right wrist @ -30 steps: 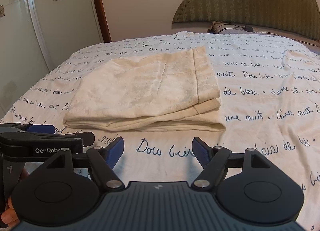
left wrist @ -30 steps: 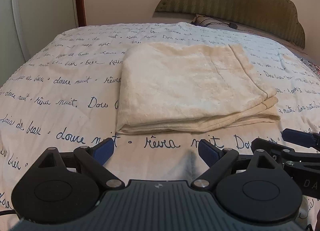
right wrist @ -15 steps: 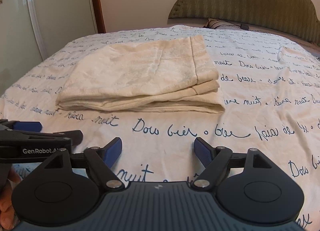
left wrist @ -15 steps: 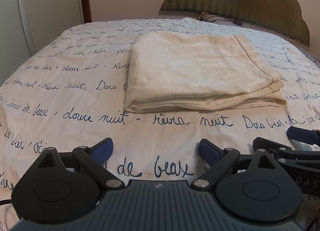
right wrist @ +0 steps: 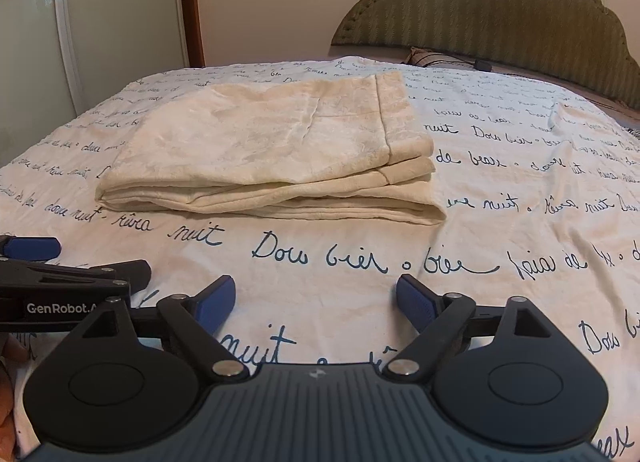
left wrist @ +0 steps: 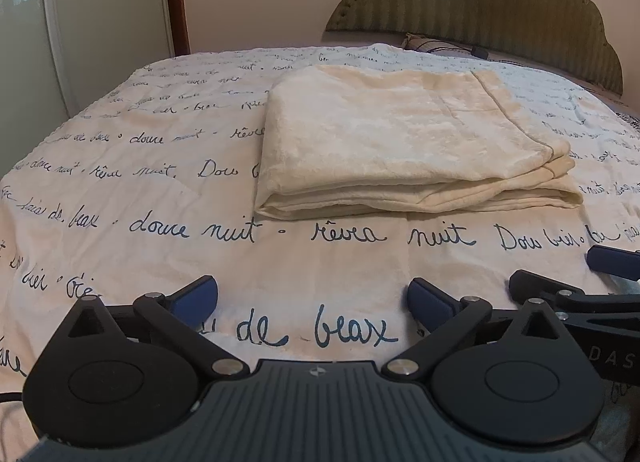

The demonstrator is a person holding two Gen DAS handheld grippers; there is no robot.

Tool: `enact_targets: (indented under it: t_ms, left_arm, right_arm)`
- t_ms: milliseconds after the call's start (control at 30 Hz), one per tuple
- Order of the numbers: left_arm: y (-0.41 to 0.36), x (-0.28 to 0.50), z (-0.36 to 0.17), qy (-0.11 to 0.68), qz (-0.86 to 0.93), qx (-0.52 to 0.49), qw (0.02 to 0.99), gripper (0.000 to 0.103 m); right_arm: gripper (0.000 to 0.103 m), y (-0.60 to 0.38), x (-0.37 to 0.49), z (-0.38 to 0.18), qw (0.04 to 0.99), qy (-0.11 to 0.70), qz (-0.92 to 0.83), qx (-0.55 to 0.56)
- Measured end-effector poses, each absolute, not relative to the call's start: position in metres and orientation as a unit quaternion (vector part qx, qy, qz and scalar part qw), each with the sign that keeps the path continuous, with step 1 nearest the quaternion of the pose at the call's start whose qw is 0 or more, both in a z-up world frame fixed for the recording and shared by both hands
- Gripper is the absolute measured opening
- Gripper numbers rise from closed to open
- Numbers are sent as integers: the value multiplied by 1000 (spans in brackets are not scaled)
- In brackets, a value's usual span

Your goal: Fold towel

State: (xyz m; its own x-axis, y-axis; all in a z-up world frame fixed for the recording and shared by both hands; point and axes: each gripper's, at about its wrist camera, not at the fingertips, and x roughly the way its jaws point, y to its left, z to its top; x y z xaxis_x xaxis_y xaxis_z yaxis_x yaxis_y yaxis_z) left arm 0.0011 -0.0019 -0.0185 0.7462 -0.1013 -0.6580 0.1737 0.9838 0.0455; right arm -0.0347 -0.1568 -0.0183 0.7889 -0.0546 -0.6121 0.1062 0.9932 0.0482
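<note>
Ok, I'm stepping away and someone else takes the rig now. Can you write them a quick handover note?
Left tongs: open, empty, low over the bedspread, short of the towel.
Right tongs: open, empty, beside the left ones, also short of the towel.
Towel: lies folded in several layers, flat on the bedspread in front of the headboard; nothing touches it.
Done: the folds, by the stacked layers along its near edge.
Left: probably nothing, or one more fold if a smaller bundle is wanted.
</note>
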Motion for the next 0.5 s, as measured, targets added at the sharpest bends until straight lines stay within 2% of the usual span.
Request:
enact_targets:
  t_ms: [500]
  left_arm:
    - [-1, 0, -24, 336, -71, 50, 938, 103]
  right_arm:
    - [98, -159, -36, -26, 948, 311, -50, 46]
